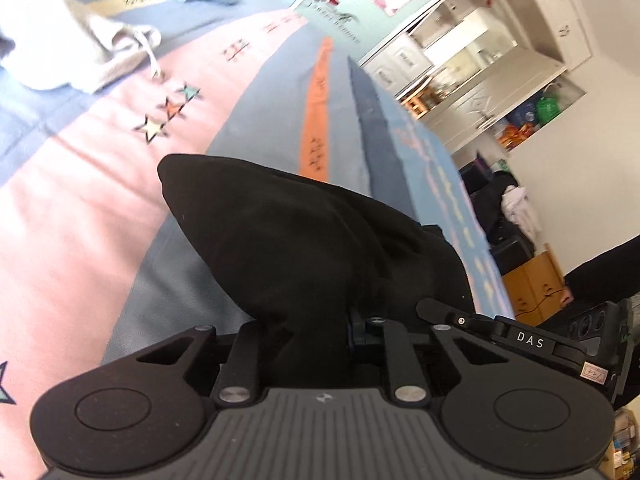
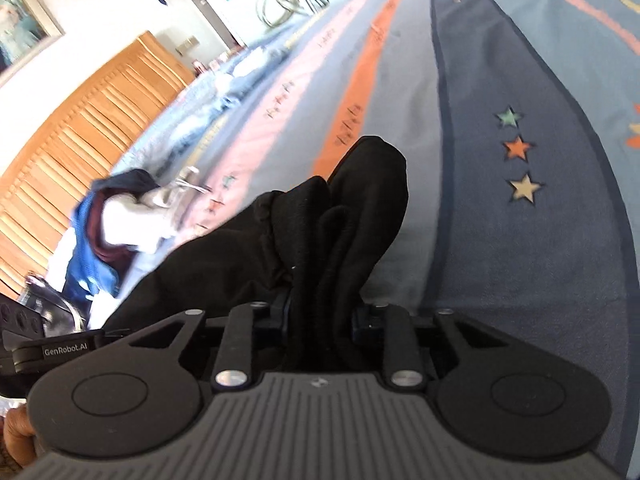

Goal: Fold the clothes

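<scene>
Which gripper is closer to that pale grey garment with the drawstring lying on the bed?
Left. The left gripper has the grey garment just ahead to its left; from the right gripper it lies farther off, beyond the black garment.

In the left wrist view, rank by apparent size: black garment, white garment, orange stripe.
1. Black garment, largest, though nearest the camera.
2. White garment, partly cut off.
3. Orange stripe, smallest.

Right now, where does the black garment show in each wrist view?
Left wrist: black garment fills the lower centre, bunched between the left gripper.
Right wrist: lower centre, running left, bunched in the right gripper.
Shared landmark: the orange stripe on the bedspread, just beyond it.
</scene>
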